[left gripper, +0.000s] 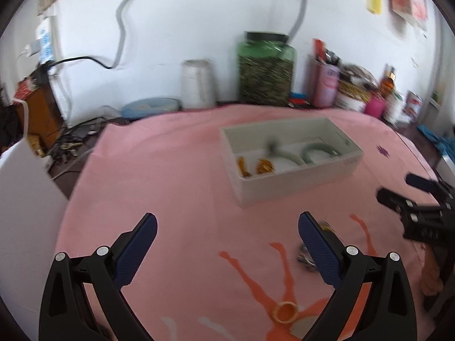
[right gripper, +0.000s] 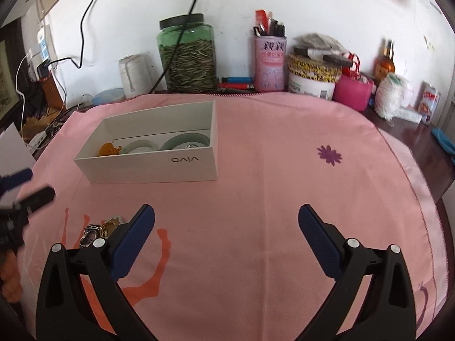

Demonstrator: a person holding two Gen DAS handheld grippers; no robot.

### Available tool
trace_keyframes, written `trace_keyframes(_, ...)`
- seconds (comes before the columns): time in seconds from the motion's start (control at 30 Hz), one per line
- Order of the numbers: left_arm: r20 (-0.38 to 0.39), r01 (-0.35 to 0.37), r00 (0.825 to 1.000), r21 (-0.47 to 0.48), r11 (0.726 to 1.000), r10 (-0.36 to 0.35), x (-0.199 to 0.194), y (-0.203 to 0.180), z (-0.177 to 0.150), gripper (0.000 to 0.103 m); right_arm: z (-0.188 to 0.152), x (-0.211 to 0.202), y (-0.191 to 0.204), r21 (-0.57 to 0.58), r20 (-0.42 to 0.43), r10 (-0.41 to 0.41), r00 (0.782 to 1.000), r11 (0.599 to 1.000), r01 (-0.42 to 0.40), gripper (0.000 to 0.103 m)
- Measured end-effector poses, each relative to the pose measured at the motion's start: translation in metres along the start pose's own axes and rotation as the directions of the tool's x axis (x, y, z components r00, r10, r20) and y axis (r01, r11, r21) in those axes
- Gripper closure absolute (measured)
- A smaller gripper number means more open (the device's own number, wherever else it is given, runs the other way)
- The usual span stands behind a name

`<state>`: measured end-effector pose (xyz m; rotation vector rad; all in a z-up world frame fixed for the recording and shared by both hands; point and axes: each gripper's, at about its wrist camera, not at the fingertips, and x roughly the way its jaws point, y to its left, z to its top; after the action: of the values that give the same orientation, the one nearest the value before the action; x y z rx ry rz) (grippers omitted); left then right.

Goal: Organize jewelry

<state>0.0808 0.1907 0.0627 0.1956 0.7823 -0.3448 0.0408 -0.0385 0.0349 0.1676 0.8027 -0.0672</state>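
Pink cloth (right gripper: 270,147) spread over the bench, printed with orange shapes and a purple flower (right gripper: 329,155). White box (right gripper: 148,164) marked "vivo" resting open on the cloth, left of centre in the right wrist view, well ahead of both tools. Inside the box: two pale green bangles (right gripper: 139,146) side by side, plus amber-orange pieces (right gripper: 109,150) at the left end. Green glass jar (right gripper: 186,54) of seeds standing against the wall behind the box, with a pink pen cup (right gripper: 269,62) and other clutter along the bench's back edge.

Left hand-held gripper (left gripper: 227,244) hovering above the cloth, jaws wide apart, nothing between them. Right hand-held gripper (right gripper: 226,236) likewise spread wide and empty.

Small cluster of metal trinkets (right gripper: 99,230) lying loose on the cloth just beside the right tool's left finger, near the orange print. Thin yellow ring (left gripper: 285,311) lying flat on the cloth, low between the left tool's fingers, apart from them.
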Motion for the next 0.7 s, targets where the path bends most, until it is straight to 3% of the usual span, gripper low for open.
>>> trace_keyframes(0.17,-0.046,0.085,0.996,0.153,0.985,-0.079,0.007,-0.041,-0.017,0.005,0.0,0.004,-0.004,0.026,-0.016,0.008,1.0,1.0,-0.008,0.007)
trace_keyframes(0.27,-0.08,0.072,0.995,0.217,0.973,-0.055,0.017,-0.055,-0.025,0.005,-0.001,0.003,-0.002,0.017,-0.011,0.005,1.0,1.0,-0.004,0.007)
trace_keyframes(0.37,-0.125,0.025,0.992,0.187,0.982,-0.002,0.032,-0.045,-0.025,0.004,-0.001,0.002,-0.001,0.011,-0.007,0.003,1.0,1.0,-0.003,0.007)
trace_keyframes(0.5,-0.134,-0.076,0.987,0.061,0.995,0.084,0.038,-0.006,-0.015,0.005,-0.001,0.001,0.001,0.007,-0.002,0.004,1.0,1.0,-0.004,0.007)
trace_keyframes(0.6,-0.108,-0.044,0.993,0.02,0.999,0.046,0.029,0.004,-0.011,0.005,-0.002,-0.001,0.006,-0.015,0.006,0.008,1.0,1.0,-0.008,0.007)
trace_keyframes(0.7,-0.081,-0.013,0.997,0.055,0.998,0.018,0.023,-0.004,-0.009,0.01,-0.005,0.0,0.014,-0.056,0.006,0.019,1.0,0.998,-0.018,0.007)
